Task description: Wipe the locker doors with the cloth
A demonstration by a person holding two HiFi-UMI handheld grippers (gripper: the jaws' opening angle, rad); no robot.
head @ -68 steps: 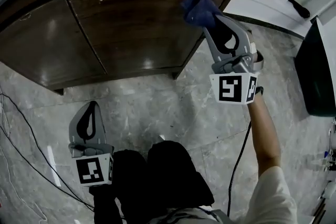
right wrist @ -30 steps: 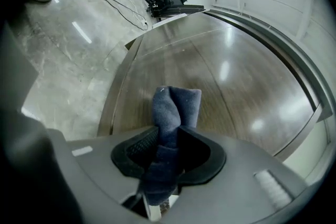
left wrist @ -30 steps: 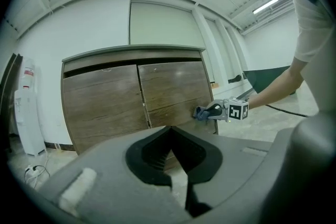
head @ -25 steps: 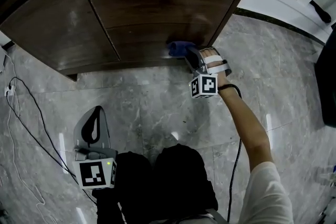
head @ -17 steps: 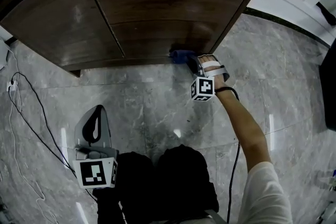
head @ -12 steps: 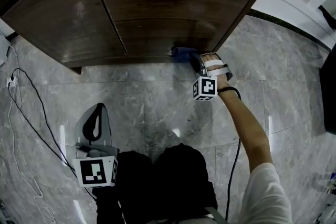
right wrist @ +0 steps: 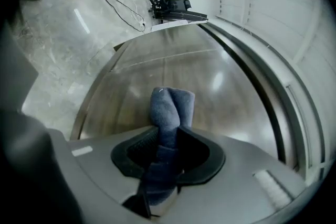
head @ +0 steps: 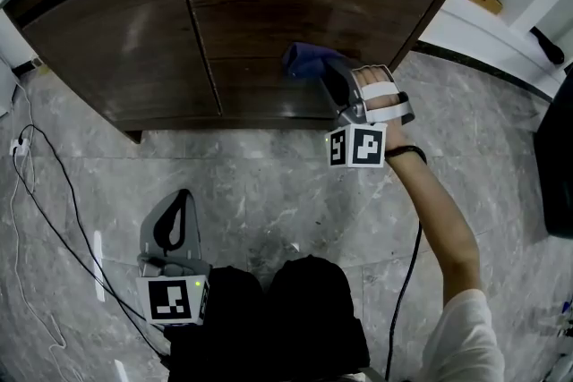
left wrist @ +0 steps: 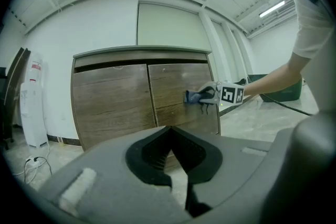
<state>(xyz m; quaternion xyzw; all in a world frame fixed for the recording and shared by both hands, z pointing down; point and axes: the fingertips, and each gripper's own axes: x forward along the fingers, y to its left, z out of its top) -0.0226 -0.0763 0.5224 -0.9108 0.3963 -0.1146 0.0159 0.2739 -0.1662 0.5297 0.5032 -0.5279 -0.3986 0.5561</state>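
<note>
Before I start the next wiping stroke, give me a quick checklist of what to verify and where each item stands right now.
1. Grip on the cloth: ok. The right gripper pinches it, with the folded end sticking out ahead.
2. Contact with the wood: ok. The cloth appears to press on the right door, around mid-height in the left gripper view.
3. The left gripper out of the way: ok. It is shut, empty, and held low, well back from the doors.
4. The left door wiped: cannot tell.
5. The floor cable: ok. It lies off to the left, apart from both grippers.
</note>
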